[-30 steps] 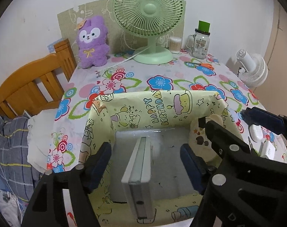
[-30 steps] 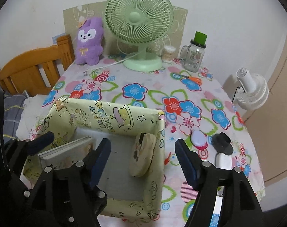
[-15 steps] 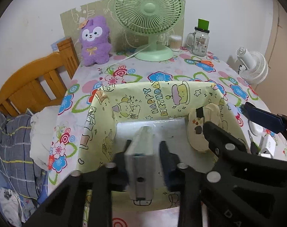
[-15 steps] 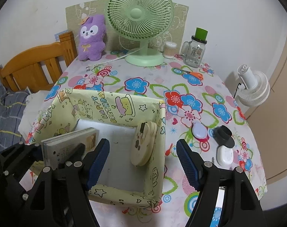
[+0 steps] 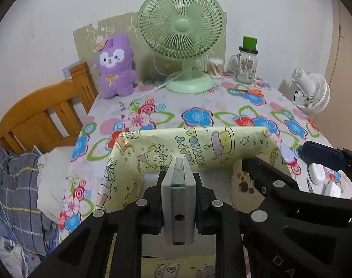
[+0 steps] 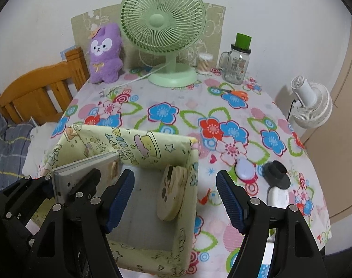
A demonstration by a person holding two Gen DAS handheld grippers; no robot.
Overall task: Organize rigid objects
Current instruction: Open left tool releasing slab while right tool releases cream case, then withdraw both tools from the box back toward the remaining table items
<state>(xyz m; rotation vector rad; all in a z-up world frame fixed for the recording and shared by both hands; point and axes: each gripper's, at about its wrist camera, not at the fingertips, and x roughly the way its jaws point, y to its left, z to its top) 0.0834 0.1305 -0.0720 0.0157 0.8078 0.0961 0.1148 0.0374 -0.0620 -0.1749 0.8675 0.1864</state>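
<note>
A yellow cartoon-print box stands open-topped on the flowered tablecloth. My left gripper is shut on a flat grey case, held on edge over the box's near left part. From the right wrist view the same grey case sticks up above the box's left wall. A round beige disc with brown spots leans against the box's right inner wall. My right gripper hangs open above that disc, its blue pads apart and touching nothing.
To the right of the box lie a lilac oval, a black knob and a white piece. At the back stand a green fan, a purple plush, a glass jar and orange scissors. A wooden chair is at the left.
My left gripper has closed on the grey case, which stood free between its open jaws, and the case now stands higher over the box. The right gripper has stayed open.
</note>
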